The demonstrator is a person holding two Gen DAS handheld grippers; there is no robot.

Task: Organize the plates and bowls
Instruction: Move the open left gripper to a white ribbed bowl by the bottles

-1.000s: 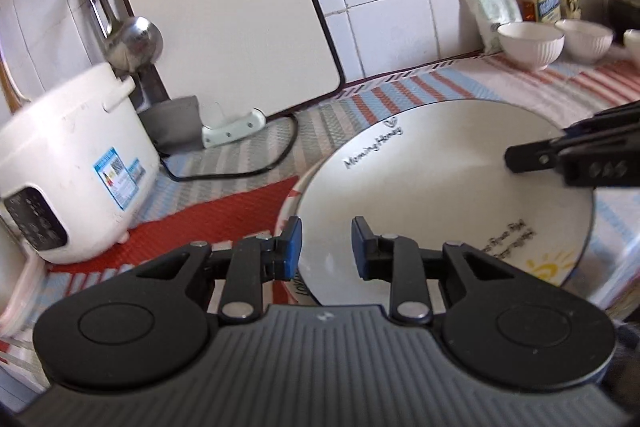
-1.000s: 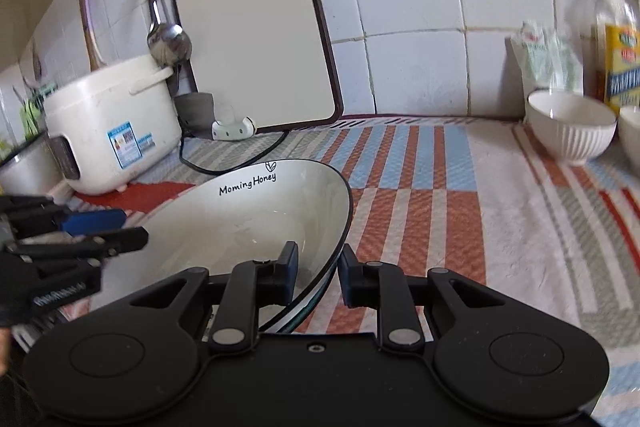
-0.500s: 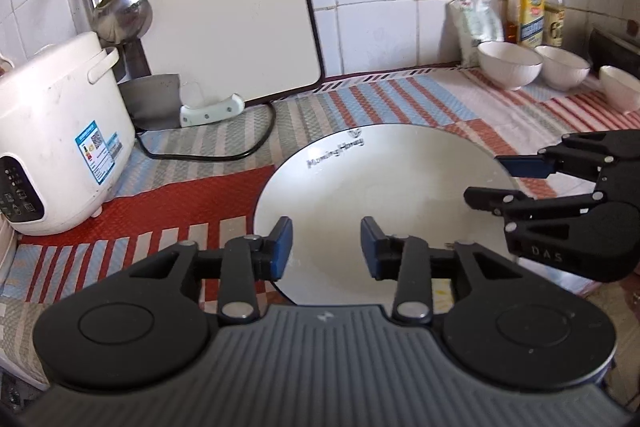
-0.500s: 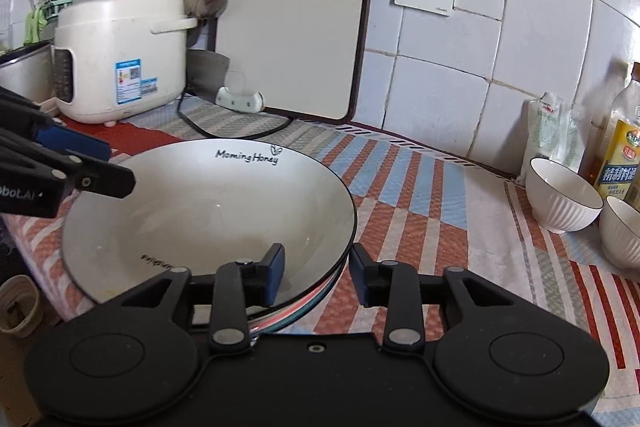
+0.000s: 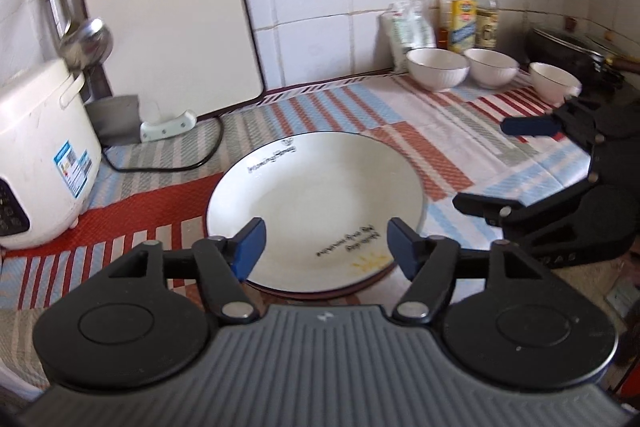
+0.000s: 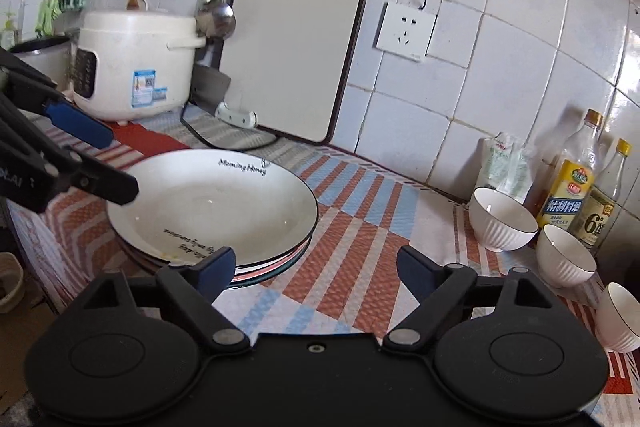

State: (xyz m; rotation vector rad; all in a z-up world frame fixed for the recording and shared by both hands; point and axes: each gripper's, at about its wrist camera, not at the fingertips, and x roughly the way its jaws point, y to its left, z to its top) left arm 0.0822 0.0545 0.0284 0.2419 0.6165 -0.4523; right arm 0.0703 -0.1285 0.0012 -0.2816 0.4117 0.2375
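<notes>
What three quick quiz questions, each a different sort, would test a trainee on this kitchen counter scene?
1. True or false: the top plate lies on a stack of other plates.
2. How many white bowls stand near the bottles?
3. Multiple choice: the left gripper and right gripper are: A) both open, holding nothing; B) both shut on the plate; C) one open, one shut.

Key: 1 true. 2 three. 3 A; the jaws of both have just been opening, and nothing is between them.
</notes>
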